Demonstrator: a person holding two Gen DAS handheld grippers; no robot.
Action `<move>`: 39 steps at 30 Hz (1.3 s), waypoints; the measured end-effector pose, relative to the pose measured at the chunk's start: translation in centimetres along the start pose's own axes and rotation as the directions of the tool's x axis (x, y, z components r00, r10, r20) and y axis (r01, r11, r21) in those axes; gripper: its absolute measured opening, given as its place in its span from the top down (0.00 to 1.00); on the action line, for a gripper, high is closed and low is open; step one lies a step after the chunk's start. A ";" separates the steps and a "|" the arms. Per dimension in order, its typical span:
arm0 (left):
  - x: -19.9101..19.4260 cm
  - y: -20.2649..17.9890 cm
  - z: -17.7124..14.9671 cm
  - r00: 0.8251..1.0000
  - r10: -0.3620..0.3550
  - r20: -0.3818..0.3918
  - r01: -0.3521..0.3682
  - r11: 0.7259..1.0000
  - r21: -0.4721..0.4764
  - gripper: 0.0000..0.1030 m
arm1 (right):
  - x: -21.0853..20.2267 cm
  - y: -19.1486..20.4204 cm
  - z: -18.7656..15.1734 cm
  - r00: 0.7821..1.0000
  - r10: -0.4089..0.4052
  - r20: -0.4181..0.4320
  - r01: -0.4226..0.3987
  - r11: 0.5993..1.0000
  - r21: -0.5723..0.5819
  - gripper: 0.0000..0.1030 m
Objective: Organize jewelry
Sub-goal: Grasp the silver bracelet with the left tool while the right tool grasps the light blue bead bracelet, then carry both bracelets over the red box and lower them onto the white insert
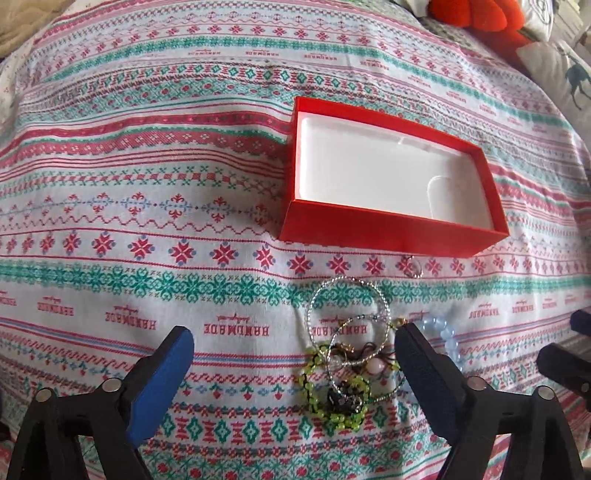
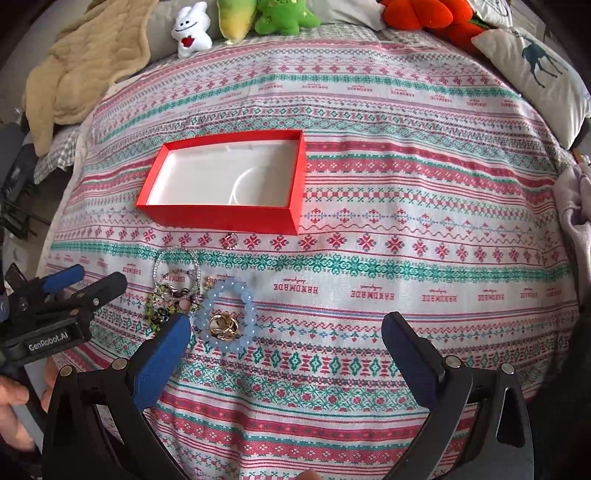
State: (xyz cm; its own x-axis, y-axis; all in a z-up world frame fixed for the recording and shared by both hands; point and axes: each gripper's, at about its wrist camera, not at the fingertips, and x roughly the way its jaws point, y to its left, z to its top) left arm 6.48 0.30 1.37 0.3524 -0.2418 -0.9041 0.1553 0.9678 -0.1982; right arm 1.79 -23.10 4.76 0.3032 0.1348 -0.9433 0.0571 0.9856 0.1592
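Now both grippers hang over a patterned cloth (image 2: pixel 369 206) with nothing between their fingers. The left gripper (image 1: pixel 294 349) stands wide apart and empty, its right finger just beside the jewelry heap (image 1: pixel 347 369). The right gripper (image 2: pixel 286 332) is likewise spread and empty, its left finger tip near the blue bead bracelet (image 2: pixel 226 314). The red box (image 2: pixel 225 181) lies open on the cloth beyond the heap, its white inside bare. Gold rings (image 2: pixel 222 326) sit inside the blue bracelet's loop. To its left a tangle holds silver hoops (image 1: pixel 347 306), a green bead string (image 1: pixel 332 406) and a pink bead. One small ring (image 2: pixel 231 240) lies apart, between heap and box, close to the box's near wall. Plush toys (image 2: pixel 236 18) line the far edge.
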 end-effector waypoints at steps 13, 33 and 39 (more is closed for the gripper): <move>5.4 -0.4 1.7 0.987 -0.134 -0.084 0.137 0.990 0.036 0.57 | 6.6 -0.2 1.6 0.977 0.180 -0.113 -0.177 0.983 0.040 0.51; 7.5 -3.2 1.7 0.997 0.018 -0.068 -0.007 0.987 0.161 0.99 | 9.6 5.4 1.5 0.995 -0.017 -0.094 -0.002 0.979 -0.205 0.88; 6.5 -4.0 1.6 0.999 -0.001 -0.044 0.008 0.986 0.167 1.00 | 8.9 4.6 1.6 0.996 -0.004 -0.087 -0.012 0.982 -0.186 0.88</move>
State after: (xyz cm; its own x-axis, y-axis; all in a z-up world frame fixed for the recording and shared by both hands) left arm 9.64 -5.27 -3.15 0.3109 -0.2393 -0.9198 0.3103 0.9403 -0.1398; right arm 6.26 -17.57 -2.42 0.2194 0.1391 -0.9657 -0.1244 0.9857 0.1137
